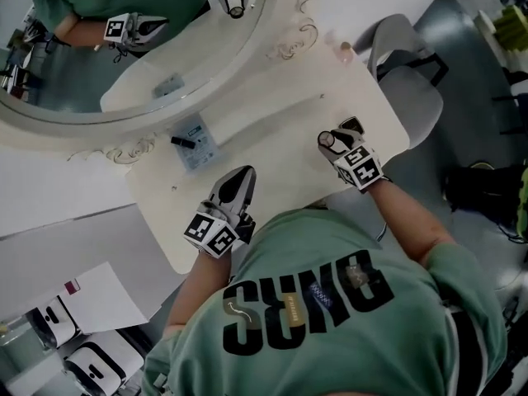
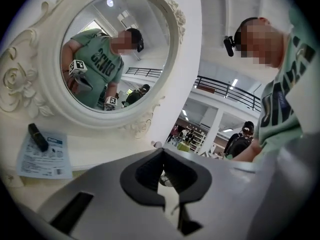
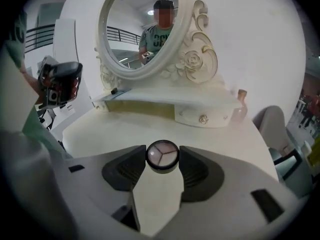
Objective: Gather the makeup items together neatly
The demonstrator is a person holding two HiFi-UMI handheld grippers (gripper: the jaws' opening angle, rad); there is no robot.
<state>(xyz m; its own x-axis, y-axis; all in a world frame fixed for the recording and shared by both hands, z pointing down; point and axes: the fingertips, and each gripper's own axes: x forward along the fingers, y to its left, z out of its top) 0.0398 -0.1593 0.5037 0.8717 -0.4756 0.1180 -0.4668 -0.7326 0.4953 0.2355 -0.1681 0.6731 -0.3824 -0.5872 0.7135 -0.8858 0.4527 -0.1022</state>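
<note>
White vanity table (image 1: 289,159) under an oval mirror (image 1: 165,52). Grips a round compact (image 3: 162,155) in the right gripper (image 1: 338,132), level between the pads, probably to carry it toward the rest. Holds the left gripper (image 1: 238,180) shut and empty, seemingly free for another pick. Well ahead of it on the shelf, a leaflet (image 1: 198,148) under a black tube (image 1: 182,142). Ahead and right of the right gripper, a pink bottle (image 3: 241,101).

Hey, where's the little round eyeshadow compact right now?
The compact is clamped in the right claw, over the right front part of the dressing table in the head view.
</note>
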